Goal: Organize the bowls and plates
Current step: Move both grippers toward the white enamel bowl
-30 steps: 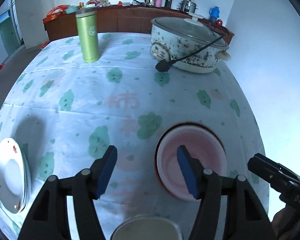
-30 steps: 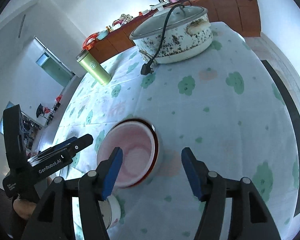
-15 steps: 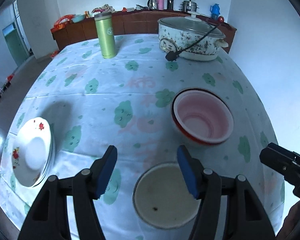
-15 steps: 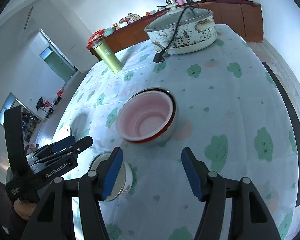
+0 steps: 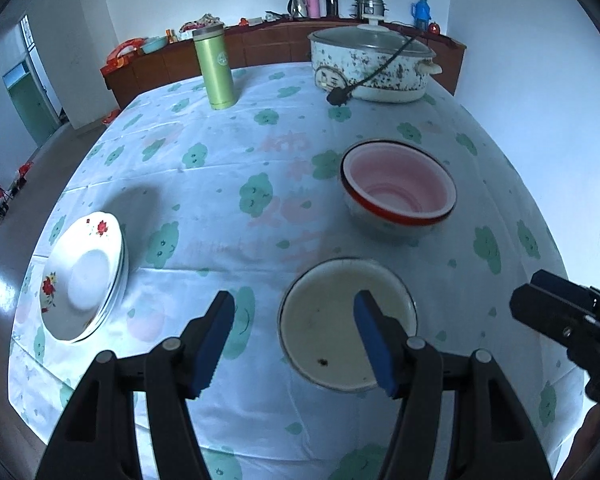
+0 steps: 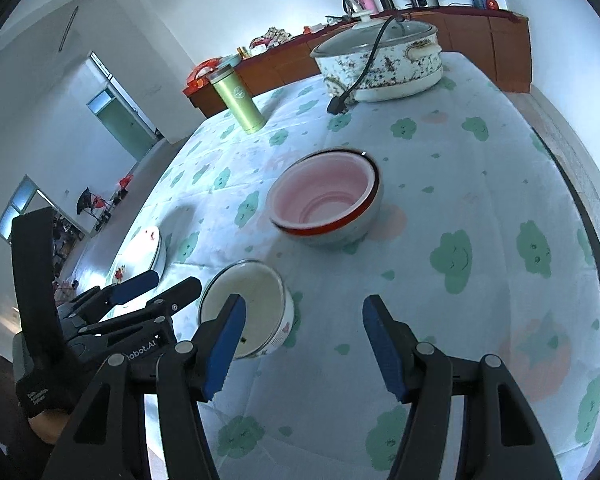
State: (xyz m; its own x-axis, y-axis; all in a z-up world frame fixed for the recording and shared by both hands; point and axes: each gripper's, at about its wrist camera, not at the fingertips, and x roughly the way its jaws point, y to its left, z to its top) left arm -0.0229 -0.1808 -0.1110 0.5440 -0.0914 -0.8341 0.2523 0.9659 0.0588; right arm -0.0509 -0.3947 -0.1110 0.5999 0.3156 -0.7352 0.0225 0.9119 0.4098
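The stack of plates lies at the table's left edge, well apart from both grippers and to the left of the left gripper. Its floral rims are nested evenly, and nothing rests on top.

The left gripper hangs above the near part of the tablecloth, pointing steeply downward. Its jaws are spread and nothing is between the blue pads. The white bowl sits upright directly ahead of it and slightly right: in the left wrist view the right pad overlaps the bowl's interior, while the left pad stands clear over bare cloth. Whether the pad is level with the rim or above it cannot be told.

The red-rimmed bowl stands upright farther out, beyond the white bowl and to its right. The two bowls are near each other but not touching.

The right gripper is also spread and empty, with open cloth between its pads. From it the white bowl lies just to the left and the red-rimmed bowl straight ahead, farther off.

Judgement: the left gripper is nearer the white bowl; the bowls are round, so no approach axis matters. A short shift right should straddle the rim.
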